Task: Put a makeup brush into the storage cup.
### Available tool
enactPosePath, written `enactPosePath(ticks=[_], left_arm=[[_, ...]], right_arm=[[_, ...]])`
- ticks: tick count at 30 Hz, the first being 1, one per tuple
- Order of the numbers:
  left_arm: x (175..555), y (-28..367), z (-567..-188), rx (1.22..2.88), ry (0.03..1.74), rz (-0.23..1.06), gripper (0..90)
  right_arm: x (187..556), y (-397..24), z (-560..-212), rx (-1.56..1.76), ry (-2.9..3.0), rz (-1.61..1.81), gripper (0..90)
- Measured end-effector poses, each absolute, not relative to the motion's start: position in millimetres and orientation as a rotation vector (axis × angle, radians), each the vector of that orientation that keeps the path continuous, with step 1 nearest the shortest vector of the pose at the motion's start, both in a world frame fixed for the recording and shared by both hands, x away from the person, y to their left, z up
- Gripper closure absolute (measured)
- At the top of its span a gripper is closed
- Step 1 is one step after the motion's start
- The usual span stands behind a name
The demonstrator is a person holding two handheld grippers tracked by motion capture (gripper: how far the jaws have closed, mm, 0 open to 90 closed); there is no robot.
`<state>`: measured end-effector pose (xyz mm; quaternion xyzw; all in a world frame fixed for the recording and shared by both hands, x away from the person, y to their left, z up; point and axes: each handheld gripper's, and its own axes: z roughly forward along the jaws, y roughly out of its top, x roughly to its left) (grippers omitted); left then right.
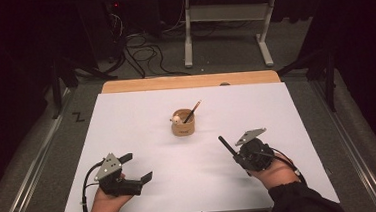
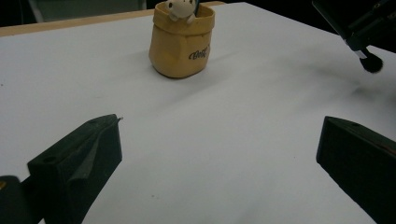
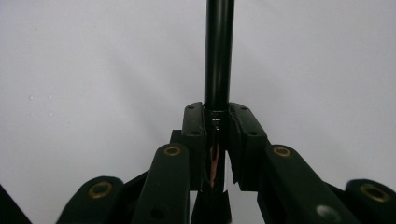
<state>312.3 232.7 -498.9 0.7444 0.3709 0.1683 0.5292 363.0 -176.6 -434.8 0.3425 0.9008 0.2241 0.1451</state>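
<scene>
Right gripper [image 1: 227, 147] clamped on a black pen [image 3: 219, 56], jaws pressed to its sides, pen angled up-left above the white table [image 1: 128, 135]. Left gripper [image 1: 136, 167] with jaws wide apart, nothing between them. Yellow cup [image 1: 182, 123] mid-table, well apart from both, holding a pencil [image 1: 193, 111] and a small figure [image 2: 181, 8]
</scene>
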Motion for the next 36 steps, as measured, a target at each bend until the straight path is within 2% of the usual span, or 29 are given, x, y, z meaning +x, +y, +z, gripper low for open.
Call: enactPosePath(ticks=[8, 21, 27, 36], left_arm=[[312.2, 231.5, -499.4, 1.780, 0.885, 0.402, 0.8], [310.6, 228.2, -499.8, 1.780, 0.897, 0.401, 1.0], [311.3, 226.0, -499.8, 1.760, 0.912, 0.387, 1.7], [309.8, 222.7, -499.3, 1.757, 0.911, 0.367, 3.3]], right_arm=[[357.4, -175.3, -435.8, 0.992, 2.486, 0.837, 78.8], [337.2, -195.9, -445.7, 1.025, 2.241, 1.172, 78.8], [320.2, -193.3, -450.7, 0.937, 2.203, 1.198, 78.8], [317.6, -193.1, -450.6, 0.921, 2.182, 1.274, 78.7]])
